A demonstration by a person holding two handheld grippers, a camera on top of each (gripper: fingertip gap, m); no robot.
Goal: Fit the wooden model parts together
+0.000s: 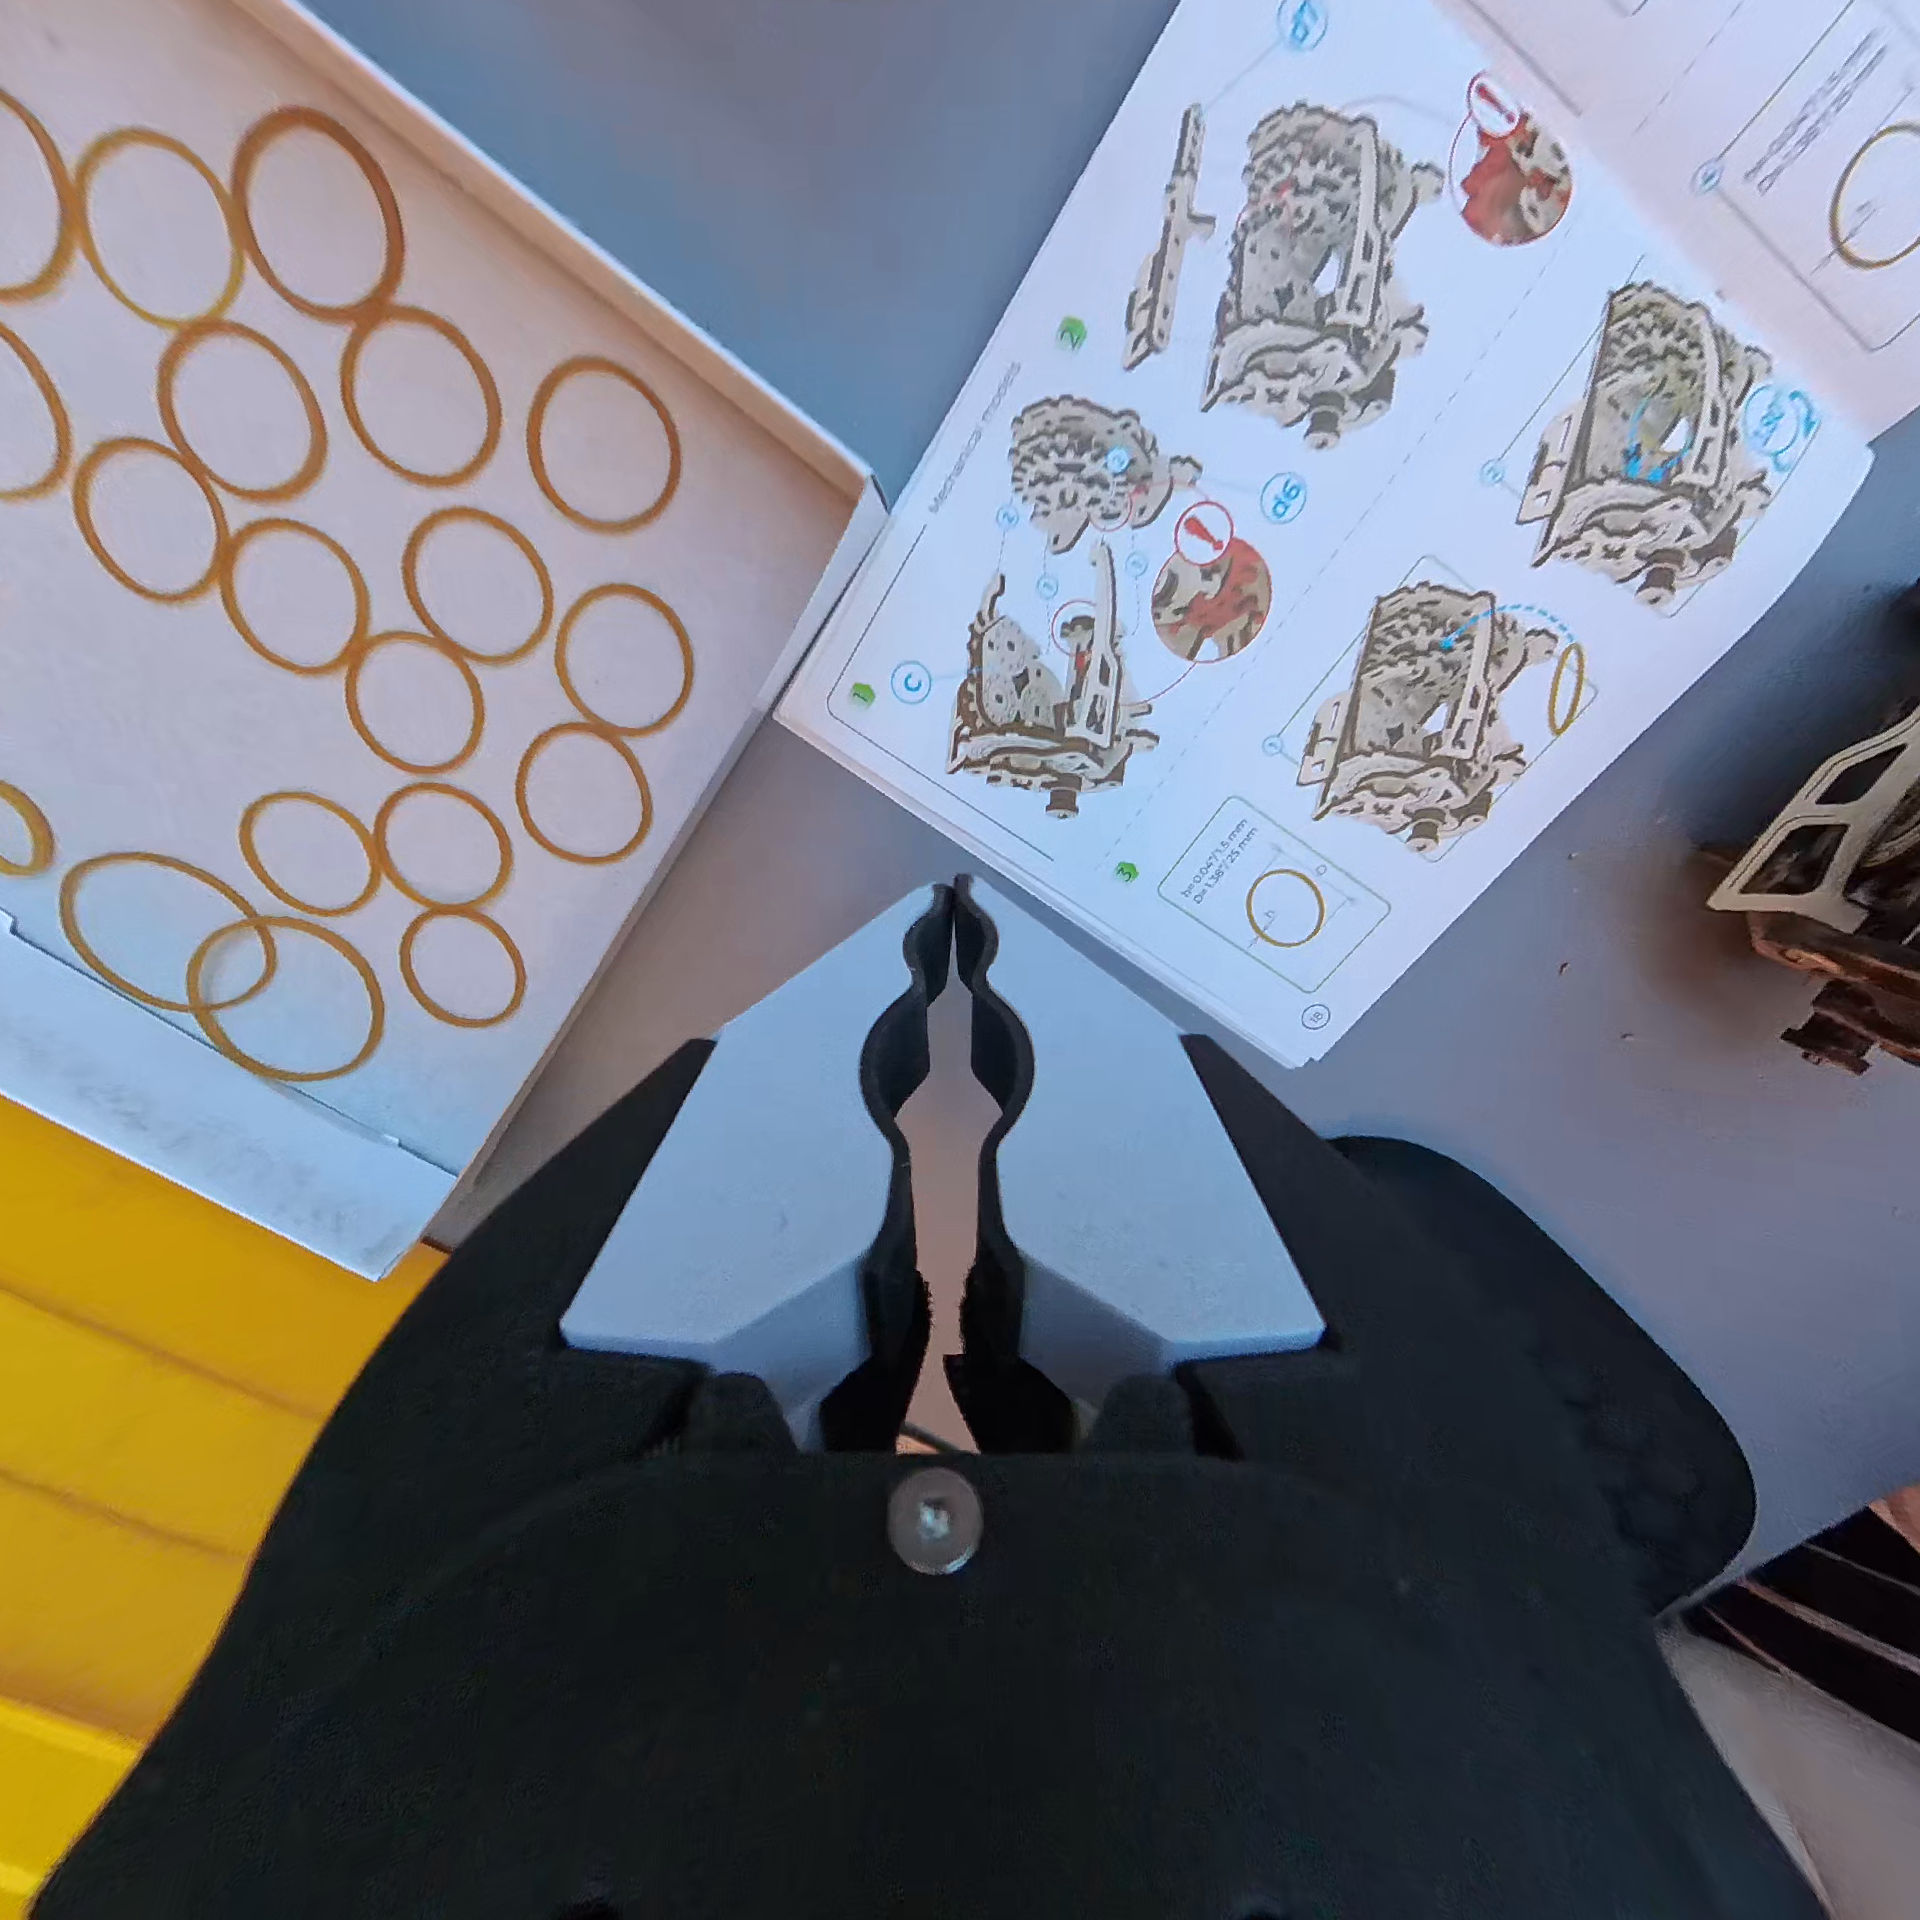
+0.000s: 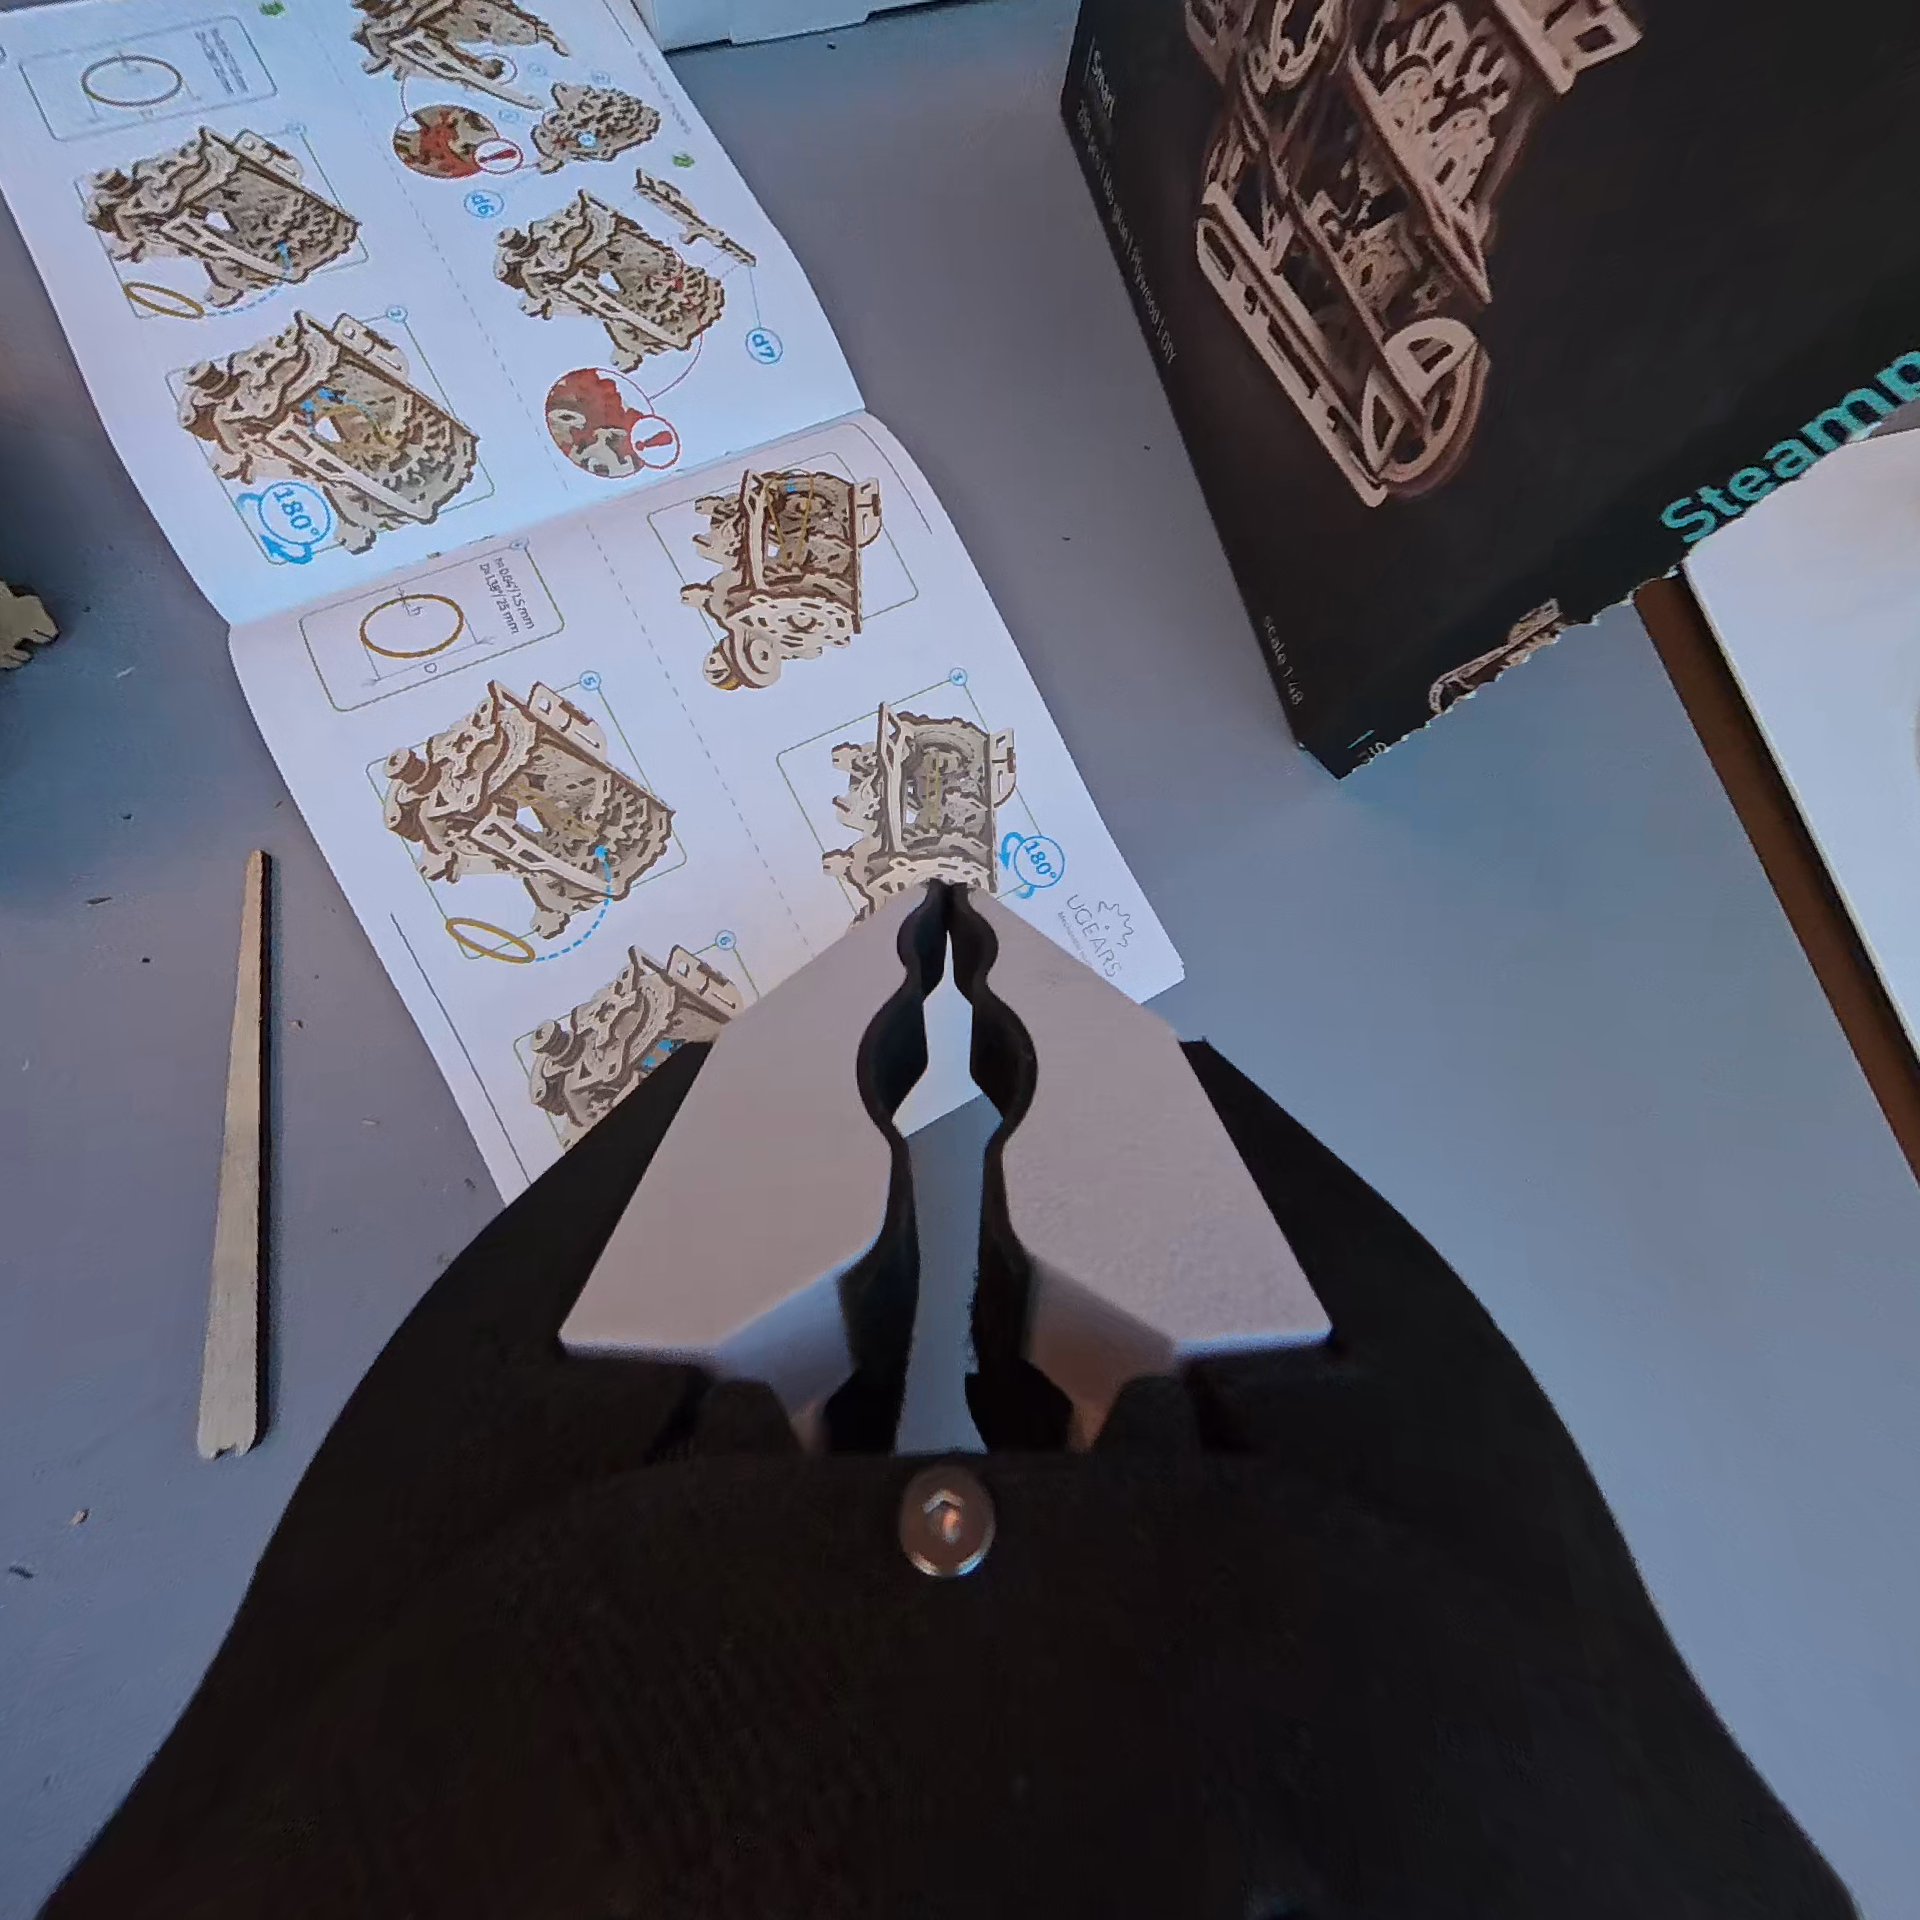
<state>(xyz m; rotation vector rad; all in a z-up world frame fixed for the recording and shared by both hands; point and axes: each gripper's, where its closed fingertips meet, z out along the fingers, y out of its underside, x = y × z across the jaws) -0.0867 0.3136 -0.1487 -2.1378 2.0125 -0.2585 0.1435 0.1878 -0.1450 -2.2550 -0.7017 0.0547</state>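
Seeing a shallow white tray (image 1: 748, 343) on my left holding loose tan rubber bands (image 1: 416, 395), none stacked deep. Left gripper (image 1: 954, 894) hovers over grey table (image 1: 727, 156), tips together, empty. Right gripper (image 2: 945, 896) same, tips over the instruction booklet (image 2: 644, 582). Partly built wooden model (image 1: 1839, 883) sits at far right edge, mostly cropped.

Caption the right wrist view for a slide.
Right tool shut and empty over the open instruction booklet, wooden stick left, dark kit box behind.
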